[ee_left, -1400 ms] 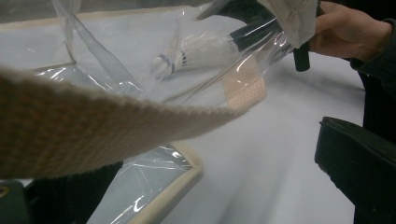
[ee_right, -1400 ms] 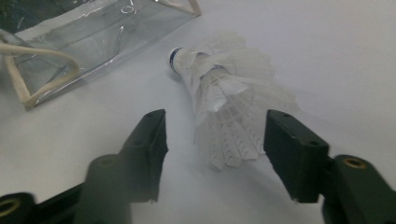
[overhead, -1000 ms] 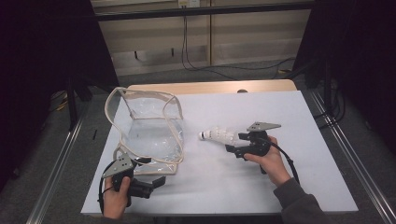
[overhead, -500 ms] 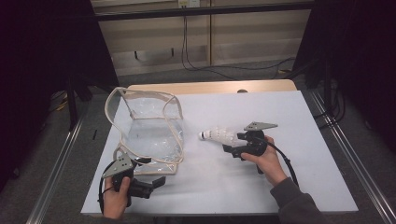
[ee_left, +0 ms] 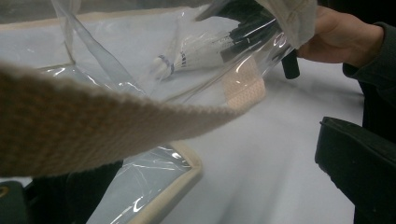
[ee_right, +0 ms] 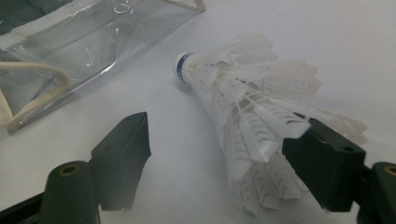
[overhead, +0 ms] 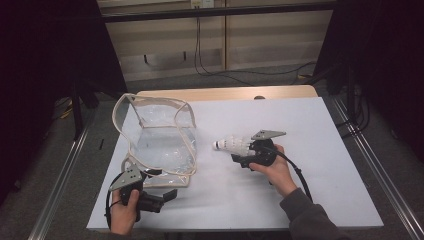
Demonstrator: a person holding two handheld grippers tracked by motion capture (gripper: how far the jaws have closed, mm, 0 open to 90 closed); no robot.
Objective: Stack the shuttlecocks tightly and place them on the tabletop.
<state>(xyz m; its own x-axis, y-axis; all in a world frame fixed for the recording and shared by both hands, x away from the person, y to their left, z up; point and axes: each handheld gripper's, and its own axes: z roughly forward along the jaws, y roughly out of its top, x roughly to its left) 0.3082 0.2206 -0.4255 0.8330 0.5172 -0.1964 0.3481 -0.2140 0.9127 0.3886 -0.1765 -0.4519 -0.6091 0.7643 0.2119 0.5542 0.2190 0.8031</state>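
A white feather shuttlecock (overhead: 232, 144) lies on the white table, its cork pointing left toward a clear plastic bag (overhead: 157, 137) with beige trim. My right gripper (overhead: 239, 150) is open around the feather end. In the right gripper view the shuttlecock (ee_right: 243, 107) leans on the right jaw, and the left jaw stands well clear of it. My left gripper (overhead: 167, 196) rests at the bag's near edge and is open. In the left gripper view a beige strap (ee_left: 93, 126) crosses close in front, and the bag's trimmed corner (ee_left: 182, 172) lies between the jaws.
The white table sheet (overhead: 325, 130) extends to the right and in front of the bag. A wooden table edge (overhead: 225, 93) shows at the back. Metal rails (overhead: 370, 165) run along both sides. The surroundings are dark.
My right gripper has edged slightly left around the shuttlecock. The left gripper and the bag have stayed put.
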